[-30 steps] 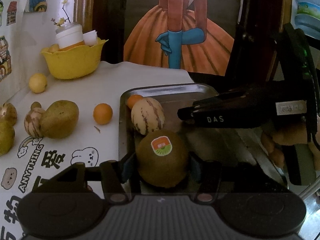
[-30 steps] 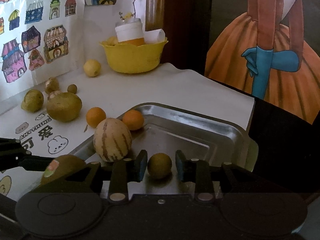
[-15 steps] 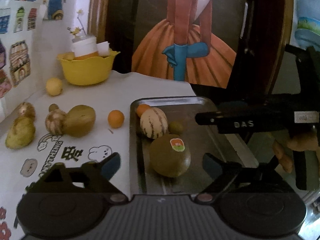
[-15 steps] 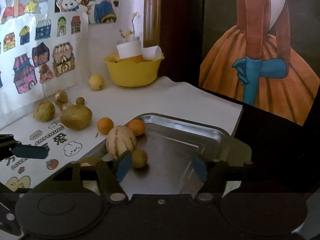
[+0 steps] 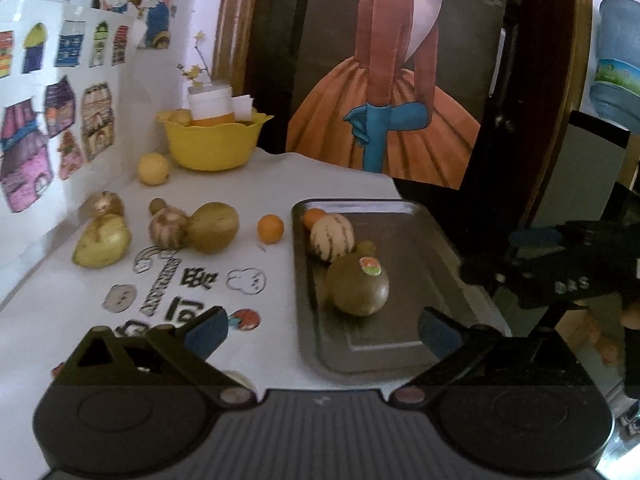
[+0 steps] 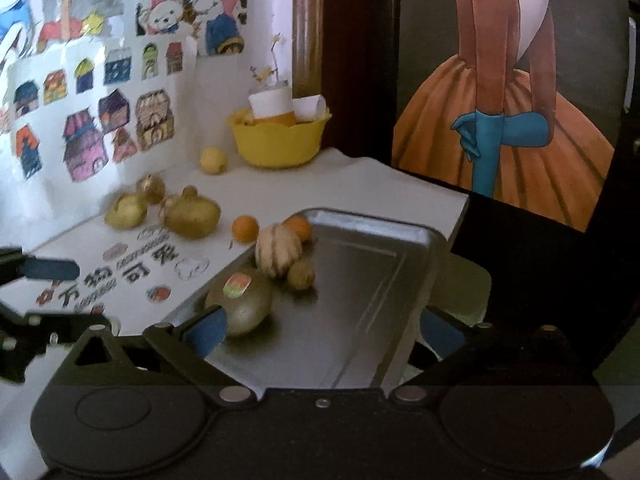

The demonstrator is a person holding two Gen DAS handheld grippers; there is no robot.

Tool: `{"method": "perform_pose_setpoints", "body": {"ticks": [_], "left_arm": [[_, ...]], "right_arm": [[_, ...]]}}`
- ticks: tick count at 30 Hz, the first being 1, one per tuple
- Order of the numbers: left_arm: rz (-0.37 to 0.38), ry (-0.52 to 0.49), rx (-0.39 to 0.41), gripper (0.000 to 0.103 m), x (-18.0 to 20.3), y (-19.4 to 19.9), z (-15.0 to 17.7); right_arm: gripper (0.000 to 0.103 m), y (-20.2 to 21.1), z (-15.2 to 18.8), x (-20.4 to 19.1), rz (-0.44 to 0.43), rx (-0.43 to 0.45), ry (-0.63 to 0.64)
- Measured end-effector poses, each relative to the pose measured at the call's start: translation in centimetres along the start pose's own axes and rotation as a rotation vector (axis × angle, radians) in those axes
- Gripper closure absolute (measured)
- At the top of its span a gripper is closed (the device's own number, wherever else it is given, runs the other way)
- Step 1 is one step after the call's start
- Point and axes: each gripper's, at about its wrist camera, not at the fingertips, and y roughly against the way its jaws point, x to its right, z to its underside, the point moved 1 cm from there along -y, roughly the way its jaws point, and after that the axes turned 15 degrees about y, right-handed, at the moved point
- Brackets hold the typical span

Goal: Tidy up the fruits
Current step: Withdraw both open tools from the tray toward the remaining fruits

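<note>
A metal tray [image 5: 416, 240] [image 6: 384, 248] lies on the table's right side. In it lie a brown kiwi with a sticker [image 5: 357, 289] [image 6: 242, 303], a striped melon [image 5: 332, 237] [image 6: 278, 249], a small green fruit [image 5: 366, 247] [image 6: 301, 275] and an orange [image 5: 313, 217] [image 6: 299, 227]. My left gripper [image 5: 320, 330] is open and empty, drawn back above the tray's near end. My right gripper [image 6: 320, 330] is open and empty, also back over the tray's near end. The right gripper shows in the left wrist view [image 5: 560, 264].
On the cloth left of the tray lie an orange [image 5: 270, 229], a big kiwi [image 5: 213, 227], a striped fruit [image 5: 168, 226], a pear [image 5: 102, 241] and a lemon [image 5: 153, 168]. A yellow bowl [image 5: 214, 142] stands at the back by the wall.
My left gripper let go of the stickered kiwi in the tray, and my right gripper let go of the small green fruit. Both opened wide and pulled back and up.
</note>
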Motion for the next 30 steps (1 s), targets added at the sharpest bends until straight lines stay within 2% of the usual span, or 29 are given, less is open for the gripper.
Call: {"method": "perform_pose_setpoints", "body": {"ticks": [10,23,30], "left_arm": [[-0.065,0.011,-0.031,0.000,-2.3,3.8,1.6],[-0.158,0.055,-0.079,0.000,-8.0,7.2,2.7],[-0.209,0.090,-0.067,0.000,-10.6,8.3,2.2]], "right_arm": [[0.001,4.0,1.4,-5.1,-0.078,-0.070,0.025],[0.001,2.9,2.4,-11.7,-0.224,-0.144,0.024],[0.001,2.6,1.2,-14.2,-0.216,-0.101,0.087]]}}
